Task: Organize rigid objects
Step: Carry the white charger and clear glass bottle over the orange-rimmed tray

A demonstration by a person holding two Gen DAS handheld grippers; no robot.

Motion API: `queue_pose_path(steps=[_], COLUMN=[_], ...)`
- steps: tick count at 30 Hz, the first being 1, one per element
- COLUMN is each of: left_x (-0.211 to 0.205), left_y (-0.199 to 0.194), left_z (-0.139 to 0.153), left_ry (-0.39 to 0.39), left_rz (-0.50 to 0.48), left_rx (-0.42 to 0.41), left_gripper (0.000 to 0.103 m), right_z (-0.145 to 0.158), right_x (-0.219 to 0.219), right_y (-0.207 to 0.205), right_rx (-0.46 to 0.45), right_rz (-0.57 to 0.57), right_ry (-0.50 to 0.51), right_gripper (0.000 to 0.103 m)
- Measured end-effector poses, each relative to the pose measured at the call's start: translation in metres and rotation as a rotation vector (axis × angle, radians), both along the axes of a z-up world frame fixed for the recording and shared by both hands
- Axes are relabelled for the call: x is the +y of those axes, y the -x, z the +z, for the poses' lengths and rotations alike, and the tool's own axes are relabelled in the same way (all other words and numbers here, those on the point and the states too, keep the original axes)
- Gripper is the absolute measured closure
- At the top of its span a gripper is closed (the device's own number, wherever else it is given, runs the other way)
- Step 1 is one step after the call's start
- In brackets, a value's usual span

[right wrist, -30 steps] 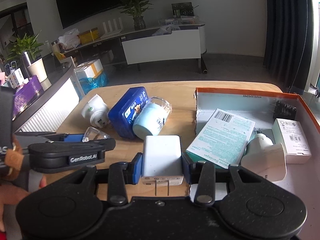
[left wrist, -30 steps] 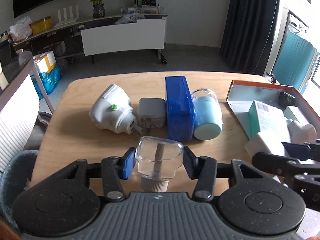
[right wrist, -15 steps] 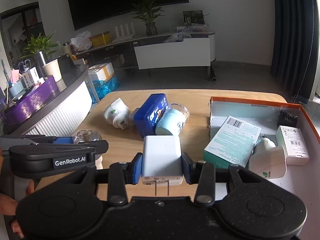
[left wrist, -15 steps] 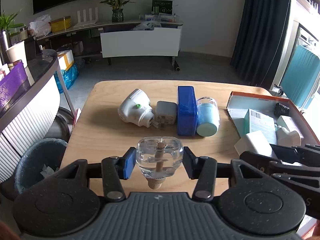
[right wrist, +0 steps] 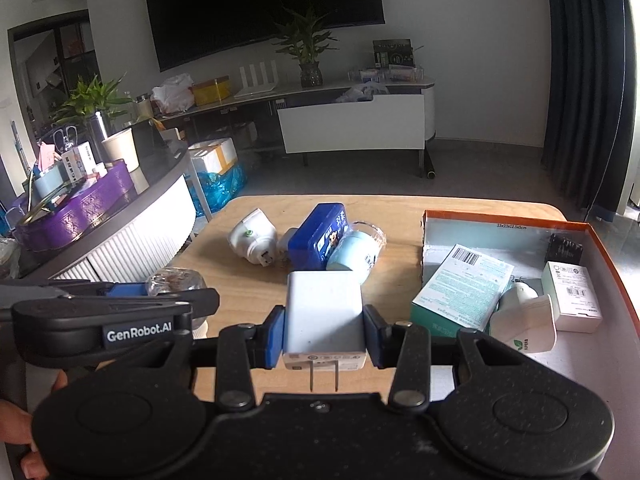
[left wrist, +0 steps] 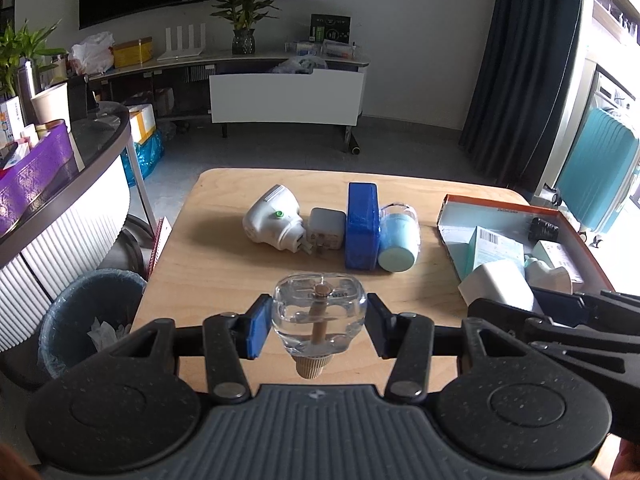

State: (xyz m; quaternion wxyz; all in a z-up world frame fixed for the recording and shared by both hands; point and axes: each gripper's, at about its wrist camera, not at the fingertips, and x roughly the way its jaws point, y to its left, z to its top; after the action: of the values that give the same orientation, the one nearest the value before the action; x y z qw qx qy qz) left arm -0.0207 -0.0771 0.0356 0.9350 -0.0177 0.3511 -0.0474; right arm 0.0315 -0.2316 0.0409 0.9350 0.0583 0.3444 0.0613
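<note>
left wrist view: the left gripper (left wrist: pixel 318 326) is clamping a clear glass bottle (left wrist: pixel 319 314) between its blue pads, cork end pointing back toward the camera, above the near edge of the wooden table (left wrist: pixel 208 264). at 12 o'clock a row is lying on the table: white plug-in unit (left wrist: pixel 274 227), grey adapter (left wrist: pixel 327 229), blue case (left wrist: pixel 362 226), pale blue jar (left wrist: pixel 399 238), each touching the next. risk: the glass is smooth and rounded, so it could be slipping out of the pads and rolling off the table edge.

right wrist view: the right gripper (right wrist: pixel 324 338) is gripping a white charger (right wrist: pixel 324 318), prongs facing the camera. the orange-rimmed box (right wrist: pixel 508 218) is sitting at 2 o'clock, already crowded with a teal carton (right wrist: pixel 464 290). the left gripper is hanging close at 9 o'clock, so the two tools could be colliding.
</note>
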Motion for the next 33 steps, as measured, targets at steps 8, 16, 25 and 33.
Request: queue_pose_path(steps=[8, 16, 25, 33], left_x=[0.002, 0.005, 0.001, -0.008], left_y=[0.012, 0.025, 0.037, 0.045], left_z=[0.004, 0.009, 0.015, 0.016], left_ry=[0.009, 0.007, 0.024, 0.023], left_rz=[0.011, 0.034, 0.038, 0.012], left_rx=[-0.008, -0.021, -0.028, -0.035], left_gripper=[0.053, 0.053, 0.053, 0.053], right_z=[0.006, 0.011, 0.015, 0.015], right_x=[-0.003, -0.002, -0.009, -0.019], right_y=[0.012, 0.025, 0.04, 0.052], right_rx=[-0.014, -0.028, -0.042, -0.048], right_rz=[-0.01, -0.007, -0.019, -0.043], right_ry=[-0.003, -0.007, -0.012, -0.013], right_gripper=[0.053, 0.053, 0.053, 0.053])
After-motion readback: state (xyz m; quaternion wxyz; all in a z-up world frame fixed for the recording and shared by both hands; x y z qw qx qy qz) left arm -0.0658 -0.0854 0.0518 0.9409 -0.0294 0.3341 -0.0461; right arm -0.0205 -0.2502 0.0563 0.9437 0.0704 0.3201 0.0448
